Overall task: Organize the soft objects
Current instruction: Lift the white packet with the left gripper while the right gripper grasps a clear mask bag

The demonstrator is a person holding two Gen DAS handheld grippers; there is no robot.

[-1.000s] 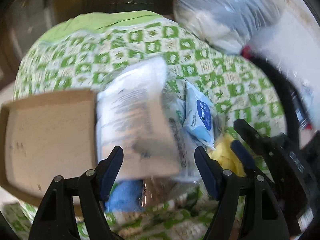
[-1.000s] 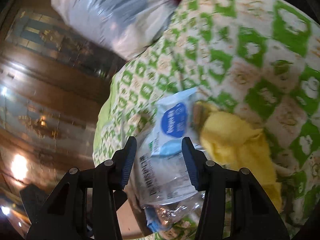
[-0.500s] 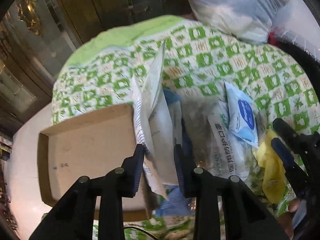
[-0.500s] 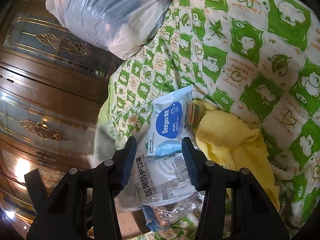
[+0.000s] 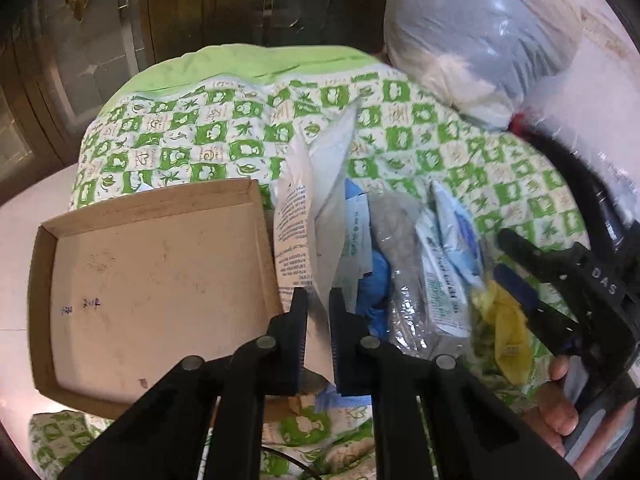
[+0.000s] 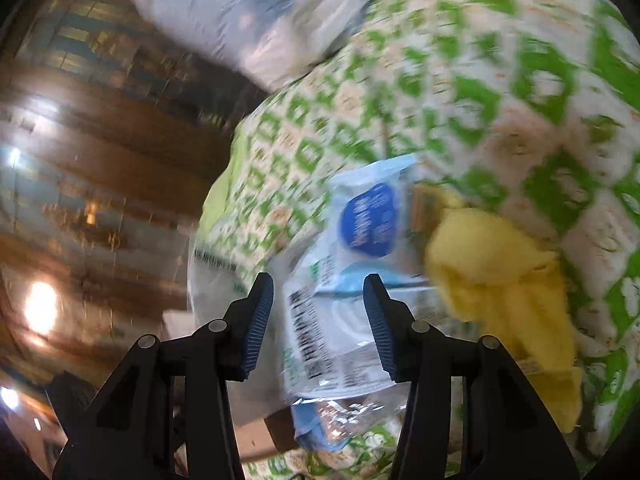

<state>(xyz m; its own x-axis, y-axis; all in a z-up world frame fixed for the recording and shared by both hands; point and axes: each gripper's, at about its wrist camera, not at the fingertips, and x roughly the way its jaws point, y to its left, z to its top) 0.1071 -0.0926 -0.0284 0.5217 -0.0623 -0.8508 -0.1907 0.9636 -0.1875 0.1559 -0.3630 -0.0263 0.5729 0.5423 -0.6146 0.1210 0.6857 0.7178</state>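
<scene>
my left gripper (image 5: 318,312) was closing its jaws on a thin white packet (image 5: 308,216) with small print on it. the packet stood up on its edge between the two blue pads, and the pads looked like they were pressing its bottom part. it was just to the right of a flat brown cardboard box (image 5: 256,216), which lay open with only a few pen marks inside. both sat on a green and white checked blanket (image 5: 224,128).

to the right of the packet was a little heap of soft things: a blue glove (image 5: 378,280), a clear crinkly bag (image 5: 396,232), a mask pack (image 5: 442,280) with a blue round label, and a yellow cloth (image 5: 506,320).

my right gripper (image 6: 319,322) had its jaws apart and held nothing. it hung over the mask pack (image 6: 360,248), with the yellow cloth (image 6: 500,276) just beside it on the right. that view was blurry. in the left view a hand (image 5: 560,404) showed on the right gripper's handle.

a big plastic bag (image 5: 480,36) stuffed full sat at the far end of the blanket.
</scene>
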